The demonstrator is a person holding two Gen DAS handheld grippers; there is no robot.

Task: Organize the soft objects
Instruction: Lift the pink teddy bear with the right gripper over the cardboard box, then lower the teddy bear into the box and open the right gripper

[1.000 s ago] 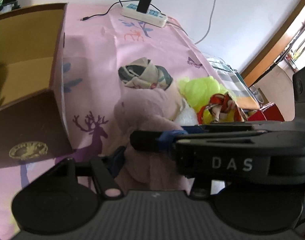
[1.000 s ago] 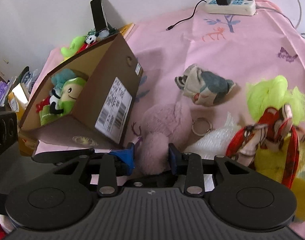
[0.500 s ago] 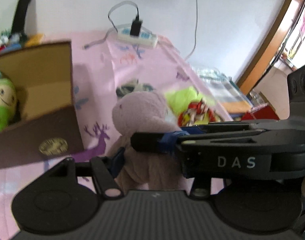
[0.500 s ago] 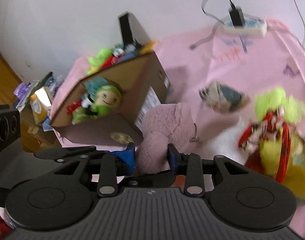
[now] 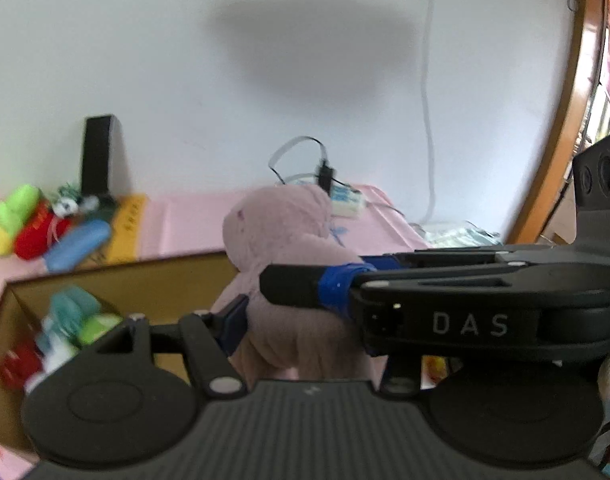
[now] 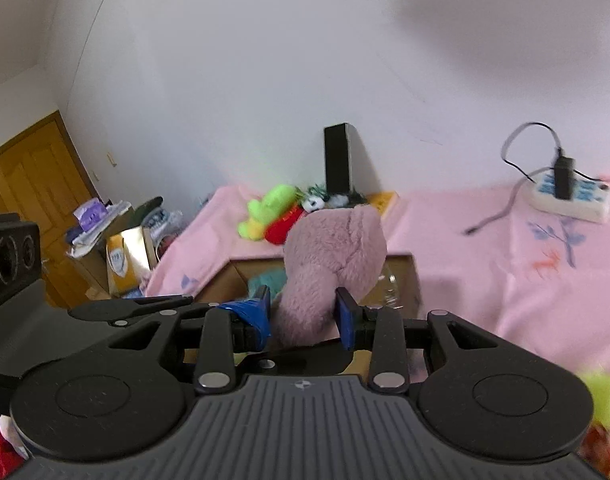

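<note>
A pink plush toy [image 5: 289,236] hangs in the air, gripped from two sides. My left gripper [image 5: 301,332] is shut on its lower body; only the left blue pad [image 5: 235,320] shows. My right gripper [image 6: 303,314] is shut on a limb of the same pink plush toy [image 6: 337,248], and its taped finger [image 5: 297,284] crosses the left wrist view. Below and to the left of the toy stands an open cardboard box [image 5: 177,280] with several soft toys [image 5: 73,320] inside. The box rim [image 6: 401,264] also shows behind the plush.
A pink patterned cloth [image 6: 485,264] covers the table. A power strip [image 6: 569,196] with a plugged charger lies at the back right. More soft toys [image 6: 273,216] and a black upright slab [image 6: 337,156] sit by the wall. A yellow-green toy [image 6: 605,400] lies at the lower right.
Both grippers have risen with the pink plush, lifting it off the cloth and toward the box. The views have tilted up, so the wall now fills the upper half.
</note>
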